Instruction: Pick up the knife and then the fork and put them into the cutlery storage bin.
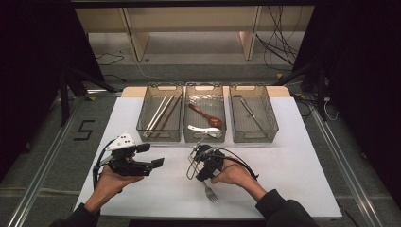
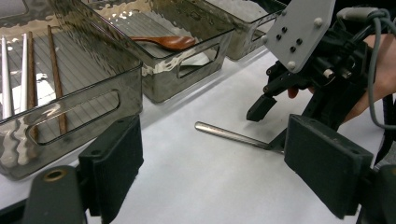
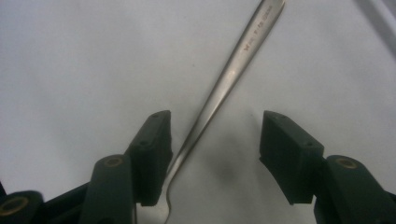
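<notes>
From above, the fork (image 1: 209,191) lies on the white bench (image 1: 293,179) near its front edge, about midway along it, tines toward the person. The right gripper (image 1: 202,161) stands over the fork's handle, held in the right hand (image 1: 230,174). The left gripper (image 1: 151,155) hovers off to the left of it, in the left hand (image 1: 109,182), its fingers spread with nothing between them. Three smoky plastic bins sit in a row along the back edge: the left bin (image 1: 160,135) holds chopsticks (image 1: 161,112), the middle bin (image 1: 204,136) a brown spoon (image 1: 206,115) and a white spoon (image 1: 202,128), the right bin (image 1: 254,136) a thin metal utensil.

In the left gripper view, its own two fingers (image 2: 116,163) stand wide apart over bare bench. Beyond them the fork's handle (image 2: 229,134) lies flat, and the right gripper (image 2: 268,123) points down at it.

In the right gripper view, the two fingers (image 3: 152,154) straddle the fork (image 3: 224,79) handle. The handle runs just beside the left-hand finger, whether touching I cannot tell, and a clear gap separates it from the other. The fingers are apart, not clamped on the fork.
</notes>
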The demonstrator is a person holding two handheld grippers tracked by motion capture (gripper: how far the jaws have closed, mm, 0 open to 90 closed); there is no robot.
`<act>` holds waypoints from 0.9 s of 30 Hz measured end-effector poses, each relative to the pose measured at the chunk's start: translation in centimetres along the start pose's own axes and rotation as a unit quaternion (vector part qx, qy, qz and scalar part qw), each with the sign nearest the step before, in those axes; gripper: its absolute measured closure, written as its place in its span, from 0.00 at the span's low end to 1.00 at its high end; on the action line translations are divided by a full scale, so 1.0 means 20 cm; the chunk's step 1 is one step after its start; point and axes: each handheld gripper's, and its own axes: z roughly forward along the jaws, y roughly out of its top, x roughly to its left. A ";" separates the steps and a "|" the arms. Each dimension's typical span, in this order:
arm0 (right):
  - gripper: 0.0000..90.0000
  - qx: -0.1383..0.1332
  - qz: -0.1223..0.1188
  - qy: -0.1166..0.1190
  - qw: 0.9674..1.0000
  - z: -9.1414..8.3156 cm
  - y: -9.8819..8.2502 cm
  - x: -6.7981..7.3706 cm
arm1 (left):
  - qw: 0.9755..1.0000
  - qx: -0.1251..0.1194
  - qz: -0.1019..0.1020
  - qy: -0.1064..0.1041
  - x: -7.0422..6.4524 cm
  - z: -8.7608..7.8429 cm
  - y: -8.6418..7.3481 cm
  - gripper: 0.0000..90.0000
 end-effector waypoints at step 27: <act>0.80 0.027 -0.039 -0.021 0.999 0.03 0.00 0.02 | 1.000 0.001 0.000 0.000 0.00 0.00 0.00 0.21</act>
